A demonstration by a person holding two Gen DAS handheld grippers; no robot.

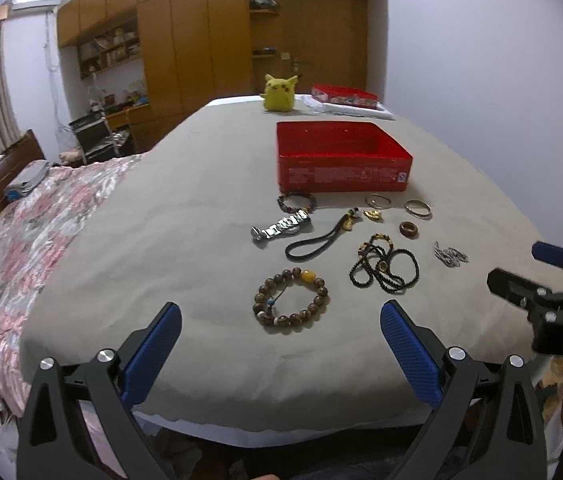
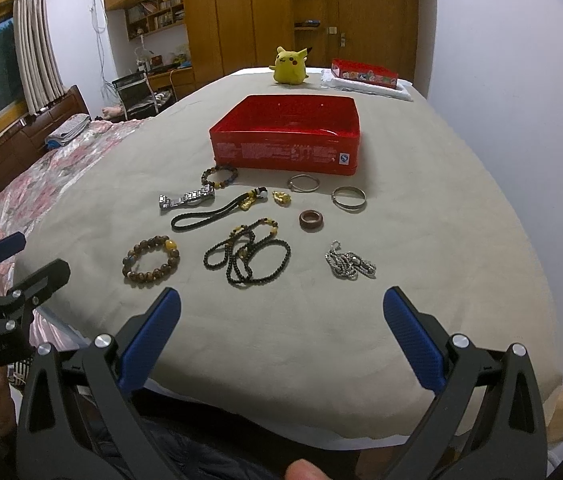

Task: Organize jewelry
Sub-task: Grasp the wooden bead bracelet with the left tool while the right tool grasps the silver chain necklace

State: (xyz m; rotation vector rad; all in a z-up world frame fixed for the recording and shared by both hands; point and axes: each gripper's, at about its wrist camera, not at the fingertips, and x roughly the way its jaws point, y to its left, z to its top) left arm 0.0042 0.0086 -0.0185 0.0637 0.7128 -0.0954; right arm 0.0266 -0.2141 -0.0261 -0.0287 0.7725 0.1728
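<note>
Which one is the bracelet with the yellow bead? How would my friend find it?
Start at the red box on the bed. Come toward the near edge, past the silver watch and the black cord loop. The bracelet lies leftmost in the front row: big brown round beads with one large amber-yellow bead, unlike the thin black necklace beside it.

Fine print on red box [image 2: 281,156] unreadable

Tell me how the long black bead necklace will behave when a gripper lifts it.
The black bead necklace lies in loose, crossing loops, so it is probably floppy and would sag and swing from a single pinch. Its loops overlap, so it may lift as a tangle. The small round beads look smooth and might slip between the fingers. It looks light for its length.
</note>
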